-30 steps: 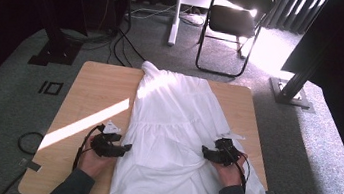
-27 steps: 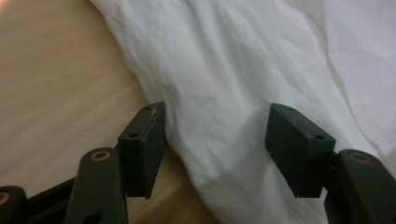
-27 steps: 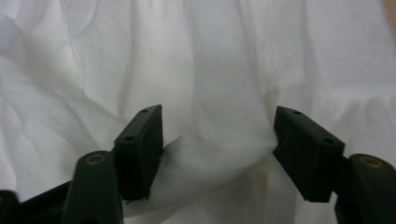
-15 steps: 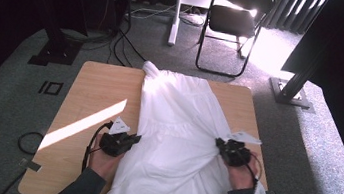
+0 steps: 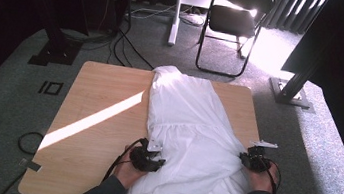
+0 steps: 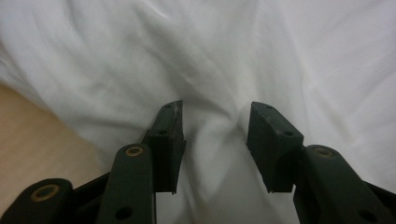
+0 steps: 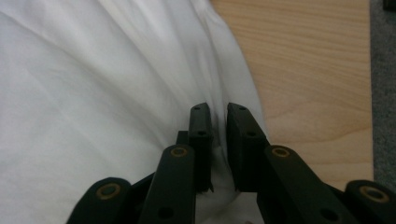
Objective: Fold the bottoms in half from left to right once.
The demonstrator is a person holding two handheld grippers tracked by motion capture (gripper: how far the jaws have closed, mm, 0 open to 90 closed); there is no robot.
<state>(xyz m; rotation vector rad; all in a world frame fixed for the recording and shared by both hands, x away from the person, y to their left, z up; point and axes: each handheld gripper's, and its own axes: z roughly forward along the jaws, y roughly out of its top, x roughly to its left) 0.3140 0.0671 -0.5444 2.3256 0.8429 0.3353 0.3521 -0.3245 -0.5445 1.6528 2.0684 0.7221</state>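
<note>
white gathered cotton dress (image 5: 189,144): left gripper (image 6: 215,140) just reopened, astride a loose fold; right gripper (image 7: 218,140) barely parted on hem; risk: slippage, uneven pull.

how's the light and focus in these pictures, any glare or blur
High view: a sun stripe crosses the table, glare washes out the floor by the chair, left background is dark. Left gripper view: white garment soft and blurred. Right gripper view: evenly lit, wood grain fairly clear, claw near edge blurry.
</note>
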